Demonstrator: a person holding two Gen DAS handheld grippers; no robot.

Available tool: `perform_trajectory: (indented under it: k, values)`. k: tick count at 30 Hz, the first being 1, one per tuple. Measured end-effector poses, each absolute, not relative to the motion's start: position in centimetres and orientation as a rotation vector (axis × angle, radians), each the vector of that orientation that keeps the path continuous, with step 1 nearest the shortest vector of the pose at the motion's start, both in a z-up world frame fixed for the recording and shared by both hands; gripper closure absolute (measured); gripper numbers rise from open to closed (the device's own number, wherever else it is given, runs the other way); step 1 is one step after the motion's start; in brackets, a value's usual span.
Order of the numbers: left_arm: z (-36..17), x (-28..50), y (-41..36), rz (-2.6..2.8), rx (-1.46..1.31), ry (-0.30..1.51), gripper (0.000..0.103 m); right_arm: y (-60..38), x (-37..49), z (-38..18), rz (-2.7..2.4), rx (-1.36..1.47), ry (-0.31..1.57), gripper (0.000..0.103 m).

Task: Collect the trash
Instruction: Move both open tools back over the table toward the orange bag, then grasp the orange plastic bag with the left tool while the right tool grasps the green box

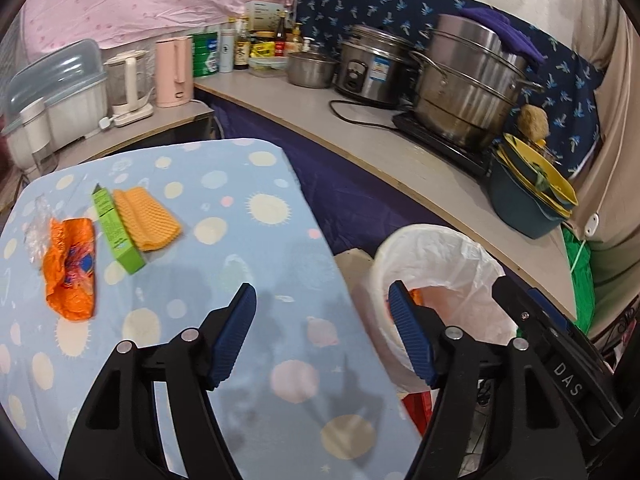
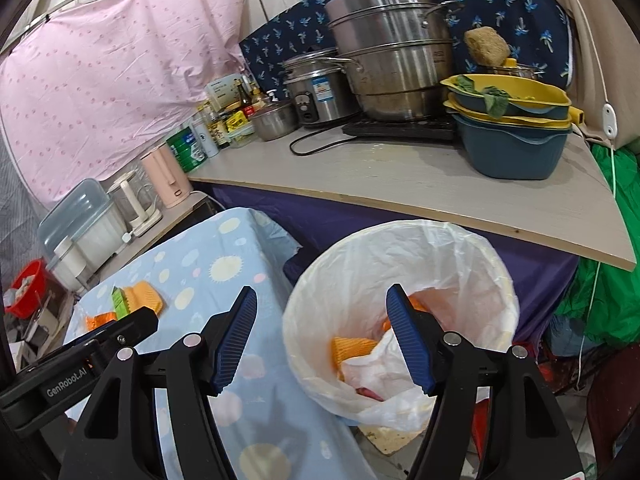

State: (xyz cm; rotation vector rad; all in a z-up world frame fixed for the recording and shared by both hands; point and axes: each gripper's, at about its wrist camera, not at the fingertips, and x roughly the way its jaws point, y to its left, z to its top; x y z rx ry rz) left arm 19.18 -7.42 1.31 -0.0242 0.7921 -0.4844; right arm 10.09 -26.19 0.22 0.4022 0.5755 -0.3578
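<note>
Both pairs of jaws stand wide with nothing between the pads: the left gripper hangs over the near right edge of the table, the right gripper over the gap between that edge and the lined bin. The bin stands off the table's right side, below the long worktop, and already holds an orange scrap and crumpled white plastic (so part of the collecting looks done). What is left lies toward the table's far left corner, well apart from both grippers: an orange wrapper nearest the left edge, with a crumpled clear film touching its far side; then a green box; then an orange foam sheet lying against the box's right side. The box's long axis runs from the far edge toward the near edge, slanting a little to the right, and the wrapper lies roughly parallel to it. All of it sits ahead and to the left of the left gripper's jaws, which I judge the nearer of the two; in the right wrist view the remaining pieces show only small and partly hidden behind the left gripper's body.
</note>
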Motion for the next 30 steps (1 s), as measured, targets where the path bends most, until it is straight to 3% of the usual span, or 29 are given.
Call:
perform_trajectory:
  k: [4, 11, 30]
  values:
    - [1.1, 20.0, -4.1, -0.401, -0.051, 0.792, 0.025, -24.2, 11.3, 0.3, -0.329, 0.384, 0.585, 0.036]
    - [-0.3, 22.0, 2.6, -0.286, -0.110, 0.831, 0.019, -19.5, 14.0, -0.1, -0.253, 0.345, 0.616, 0.034]
    - [-4.9, 26.1, 16.9, -0.047, -0.227, 0.896, 0.018, -5.4, 23.4, -4.2, -0.009, 0.203, 0.747, 0.034]
